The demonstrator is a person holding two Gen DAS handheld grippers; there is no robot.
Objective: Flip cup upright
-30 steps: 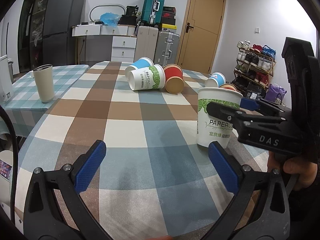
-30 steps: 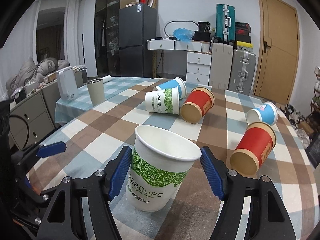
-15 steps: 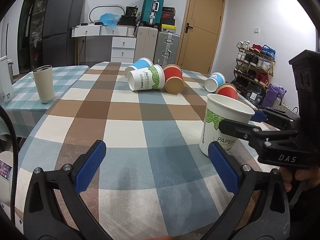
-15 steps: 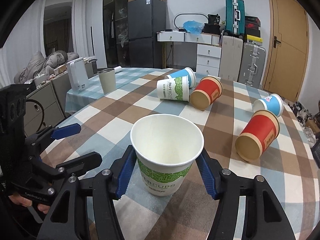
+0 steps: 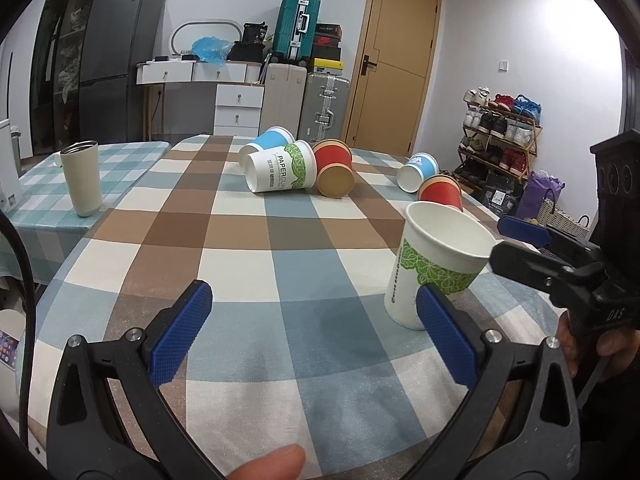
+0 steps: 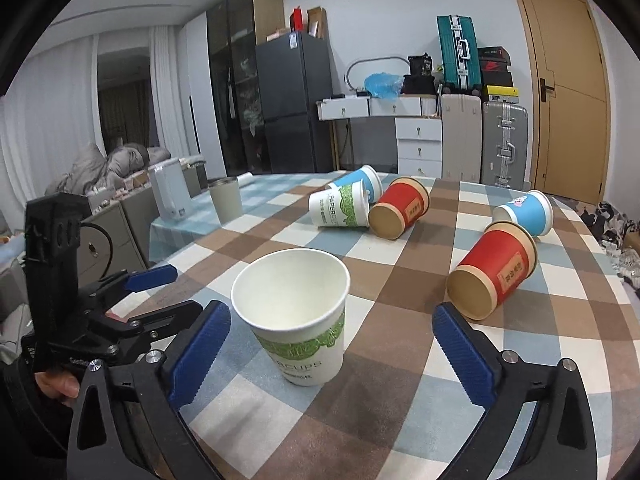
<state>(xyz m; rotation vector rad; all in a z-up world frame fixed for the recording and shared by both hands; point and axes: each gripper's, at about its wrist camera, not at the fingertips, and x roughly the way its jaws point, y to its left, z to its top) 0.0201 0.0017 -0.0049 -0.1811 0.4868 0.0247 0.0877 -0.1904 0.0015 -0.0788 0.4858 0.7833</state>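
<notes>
A white paper cup with green leaf print (image 6: pixel 298 320) stands upright on the checked tablecloth, mouth up; it also shows in the left wrist view (image 5: pixel 434 270). My right gripper (image 6: pixel 332 354) is open, its blue pads apart on either side of the cup and clear of it. My left gripper (image 5: pixel 312 336) is open and empty, low over the table to the cup's left. Several other cups lie on their sides: a white and green one (image 6: pixel 340 210), two red ones (image 6: pixel 400 214) (image 6: pixel 494 276) and two blue ones (image 6: pixel 526 212).
A beige tumbler (image 5: pixel 83 178) stands on the side table at the left. A white appliance (image 6: pixel 168 196) stands beyond it. The table's right edge (image 5: pixel 500 216) is close to the cup. Suitcases, drawers and a shoe rack line the far walls.
My right gripper has opened and drawn back from the upright white cup, which now stands free on the table. My left gripper has stayed open in place.
</notes>
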